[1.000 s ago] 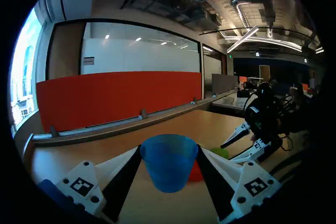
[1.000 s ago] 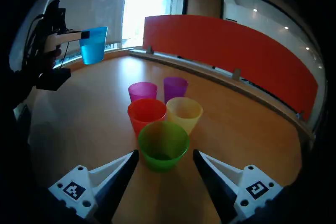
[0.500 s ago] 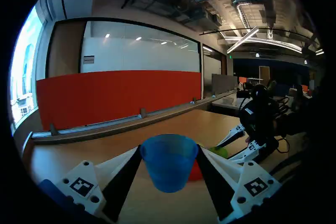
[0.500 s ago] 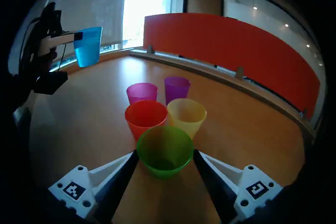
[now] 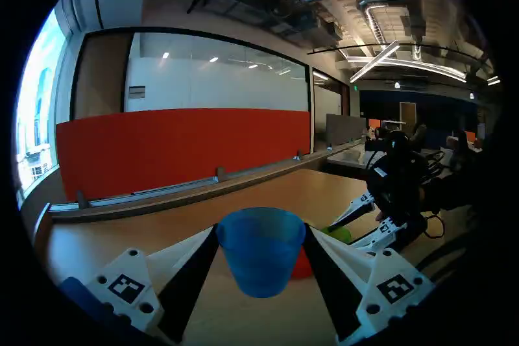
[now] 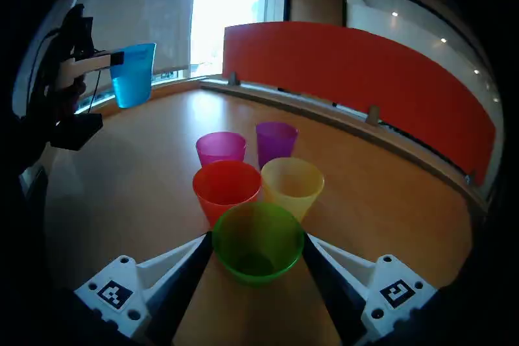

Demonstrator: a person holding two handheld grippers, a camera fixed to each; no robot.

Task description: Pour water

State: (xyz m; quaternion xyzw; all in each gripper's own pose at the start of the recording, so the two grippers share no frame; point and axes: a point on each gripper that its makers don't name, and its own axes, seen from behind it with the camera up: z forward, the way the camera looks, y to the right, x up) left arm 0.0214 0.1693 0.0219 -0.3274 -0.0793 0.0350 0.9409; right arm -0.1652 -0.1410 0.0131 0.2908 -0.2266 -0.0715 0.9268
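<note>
While the blue translucent plastic cup (image 5: 261, 252) hangs upright and clear of the light wooden table (image 6: 143, 171), the left gripper (image 5: 261, 232) holds it with both fingers pressed against its sides, mouth up. Whether it has water in it is hard to make out. In the right gripper view this cup sits high and far to the left, well apart from the cluster of cups on the table. Nearest in that cluster is a green translucent plastic cup (image 6: 257, 250), standing upright and empty-looking, straight ahead between the fingers of the right gripper (image 6: 256, 239). Those fingers are spread wide with their tips right at the rim's two sides; I cannot tell whether they touch it. Just behind stand a red plastic cup (image 6: 226, 189) and a yellow plastic cup (image 6: 292, 184), then a pink plastic cup (image 6: 220, 149) and a purple plastic cup (image 6: 276, 138), all upright and close together. Pouring, I judge, turns on bringing the blue cup's rim across above a receiving cup before tilting; the right gripper is by far the nearer to the green one.
</note>
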